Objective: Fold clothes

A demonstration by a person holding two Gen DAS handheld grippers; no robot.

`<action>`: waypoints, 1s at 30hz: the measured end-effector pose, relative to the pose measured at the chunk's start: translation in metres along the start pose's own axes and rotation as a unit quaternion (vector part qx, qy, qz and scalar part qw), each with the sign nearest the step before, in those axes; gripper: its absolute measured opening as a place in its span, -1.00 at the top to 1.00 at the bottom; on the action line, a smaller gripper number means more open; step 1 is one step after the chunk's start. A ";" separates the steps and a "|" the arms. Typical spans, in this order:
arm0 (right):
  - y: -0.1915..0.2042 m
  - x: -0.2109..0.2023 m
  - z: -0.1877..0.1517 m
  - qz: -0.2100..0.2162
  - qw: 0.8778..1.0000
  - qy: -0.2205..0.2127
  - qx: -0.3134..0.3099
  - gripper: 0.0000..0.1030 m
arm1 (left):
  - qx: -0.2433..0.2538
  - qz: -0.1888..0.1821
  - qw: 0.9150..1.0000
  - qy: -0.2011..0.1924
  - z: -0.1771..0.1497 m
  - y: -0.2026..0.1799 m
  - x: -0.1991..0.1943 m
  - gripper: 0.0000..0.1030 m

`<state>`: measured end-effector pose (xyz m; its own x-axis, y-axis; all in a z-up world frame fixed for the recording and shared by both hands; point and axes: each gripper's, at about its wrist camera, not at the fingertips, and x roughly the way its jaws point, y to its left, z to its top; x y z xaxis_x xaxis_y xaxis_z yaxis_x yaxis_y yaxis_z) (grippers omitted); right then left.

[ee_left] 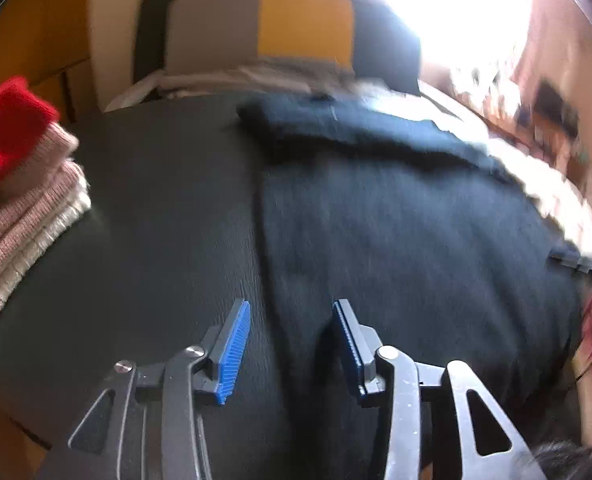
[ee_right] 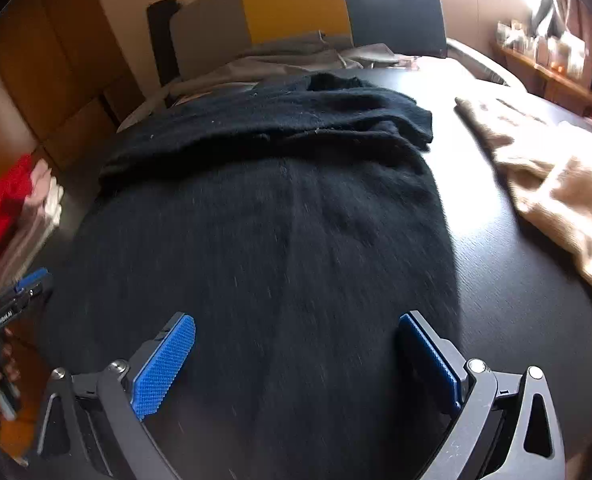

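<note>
Left claw (ee_left: 292,344) spread moderately, nothing gripped, hovering over the left edge of the black sweater (ee_left: 395,240). Right claw (ee_right: 296,364) spread wide, nothing gripped, over the sweater's near hem. Black sweater lies flat on the dark worktop (ee_right: 515,288), far end folded over. Stack of folded knits (ee_left: 20,184), red on top, at left. Beige garment (ee_right: 555,192) lies on the worktop at right.

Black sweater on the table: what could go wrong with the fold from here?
1. The sleeves lie bunched across the top of the black sweater; folding now may trap wrinkles.
2. The left hand-held gripper straddles the sweater's left edge, so it could pinch only one layer.
3. The beige garment lies close on the right and might get dragged.
</note>
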<state>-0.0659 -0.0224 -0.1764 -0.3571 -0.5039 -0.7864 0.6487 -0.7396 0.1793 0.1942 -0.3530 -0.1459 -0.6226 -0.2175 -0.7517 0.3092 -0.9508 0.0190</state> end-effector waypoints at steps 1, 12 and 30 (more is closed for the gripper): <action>-0.002 -0.003 -0.005 -0.006 1.000 0.001 -0.006 -1.00 | 0.006 0.010 1.000 0.001 -0.002 0.000 0.000 -0.04; -0.015 -0.021 -0.025 -0.033 0.999 -0.022 -0.003 -1.00 | -0.075 -0.001 0.997 0.018 0.004 0.036 0.001 -0.45; -0.050 -0.034 -0.110 0.122 0.965 0.116 0.202 -0.28 | -0.092 -0.142 0.984 0.048 -0.076 0.037 -0.040 -0.56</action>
<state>-0.0123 0.0806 -0.2232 -0.0367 -0.6070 -0.7938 0.3621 -0.7485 0.5556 0.2853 -0.3622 -0.1651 -0.6345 0.0808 -0.7687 0.2637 -0.9122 -0.3135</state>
